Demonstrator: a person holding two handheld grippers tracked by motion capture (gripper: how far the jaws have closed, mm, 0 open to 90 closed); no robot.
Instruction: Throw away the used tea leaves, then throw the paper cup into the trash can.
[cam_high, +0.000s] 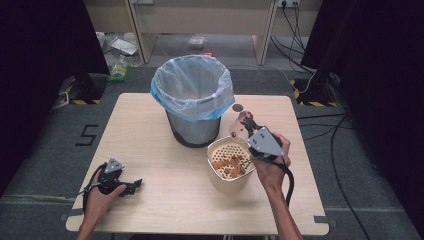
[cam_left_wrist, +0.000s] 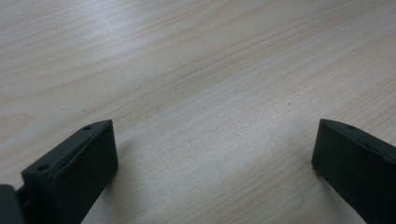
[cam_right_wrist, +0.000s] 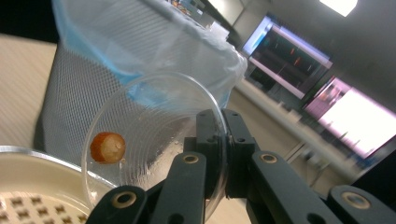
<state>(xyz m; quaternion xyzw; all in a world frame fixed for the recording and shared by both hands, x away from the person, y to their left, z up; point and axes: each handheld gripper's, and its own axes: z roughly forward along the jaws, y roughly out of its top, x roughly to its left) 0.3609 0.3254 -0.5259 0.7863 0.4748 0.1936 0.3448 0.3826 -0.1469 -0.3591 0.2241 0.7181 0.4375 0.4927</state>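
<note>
The pale wooden worktop (cam_high: 165, 200) carries everything. Near its front left corner my left tool (cam_high: 131, 186) rests with jaws wide apart, holding nothing. My right tool (cam_right_wrist: 223, 154) is clamped on the rim of a clear plastic cup (cam_right_wrist: 154, 135), tilted on its side above the cream strainer bowl (cam_high: 227, 167), mouth toward the lined bin (cam_high: 192, 97). One nut (cam_right_wrist: 107, 147) clings inside; I should tip further and shake gently, keeping the mouth over the bowl.

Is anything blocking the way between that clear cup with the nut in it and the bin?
Nothing visible does. The right gripper pinches the clear cup by its rim beside the lined bin, over the cream strainer pot; only open air lies between.

Black grippers (cam_high: 248, 131) (grey triangular plates)
</note>
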